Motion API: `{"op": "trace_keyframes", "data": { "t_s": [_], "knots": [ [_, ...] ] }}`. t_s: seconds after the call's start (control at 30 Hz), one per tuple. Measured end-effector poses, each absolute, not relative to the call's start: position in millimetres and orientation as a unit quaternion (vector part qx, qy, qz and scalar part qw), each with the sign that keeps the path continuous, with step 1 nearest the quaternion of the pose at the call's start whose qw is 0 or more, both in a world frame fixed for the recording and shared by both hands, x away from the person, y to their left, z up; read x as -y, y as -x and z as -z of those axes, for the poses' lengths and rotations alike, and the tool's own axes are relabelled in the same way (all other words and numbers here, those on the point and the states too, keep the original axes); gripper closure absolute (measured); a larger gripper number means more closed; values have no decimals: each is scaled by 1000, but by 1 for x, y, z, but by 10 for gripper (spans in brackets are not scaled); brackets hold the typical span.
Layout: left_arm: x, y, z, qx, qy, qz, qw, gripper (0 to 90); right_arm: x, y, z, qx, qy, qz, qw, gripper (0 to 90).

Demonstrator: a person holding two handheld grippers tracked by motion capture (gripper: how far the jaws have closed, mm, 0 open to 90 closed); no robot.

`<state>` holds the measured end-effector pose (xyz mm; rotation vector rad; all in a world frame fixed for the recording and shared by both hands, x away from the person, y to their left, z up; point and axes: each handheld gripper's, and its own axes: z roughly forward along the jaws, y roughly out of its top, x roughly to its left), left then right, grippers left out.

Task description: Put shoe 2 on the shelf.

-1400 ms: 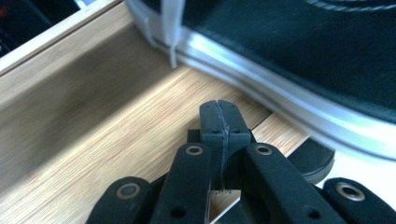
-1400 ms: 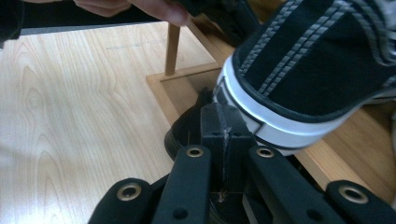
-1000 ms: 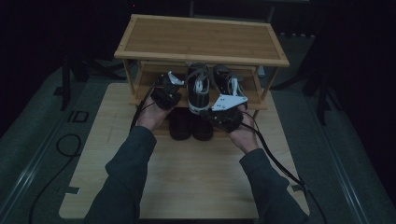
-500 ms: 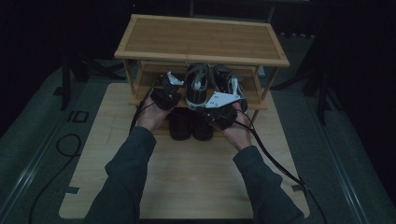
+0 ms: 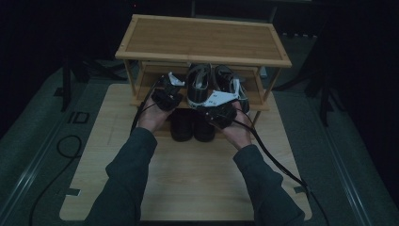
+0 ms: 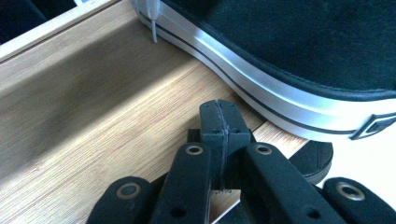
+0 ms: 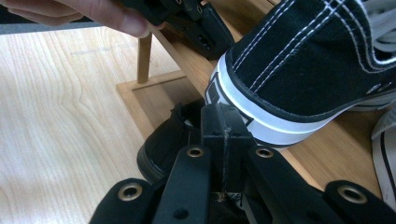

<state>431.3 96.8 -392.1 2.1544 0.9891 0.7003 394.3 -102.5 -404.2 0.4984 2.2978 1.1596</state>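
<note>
A dim recording setup rather than a home: a bamboo shoe rack stands on a pale wooden board over grey flooring, black surroundings filling the frame's upper edges.

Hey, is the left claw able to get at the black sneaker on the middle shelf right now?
Probably yes: the left claw, shut, sits beside the sneaker sole on the shelf, nothing between them.

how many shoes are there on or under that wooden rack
4. Two black-and-white sneakers sit side by side on the rack's middle shelf, one left and one right. Two dark shoes stand below at the front, left and right. More may be hidden.
</note>
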Motion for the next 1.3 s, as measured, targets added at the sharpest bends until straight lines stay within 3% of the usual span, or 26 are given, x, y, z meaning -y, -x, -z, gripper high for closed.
{"op": "trace_keyframes", "data": {
  "t_s": [1.3],
  "knots": [
    [-101,-434,392,-379,-822,-251,343,900,202,-374,399,-861,-185,-428,204,884]
  ]
}}
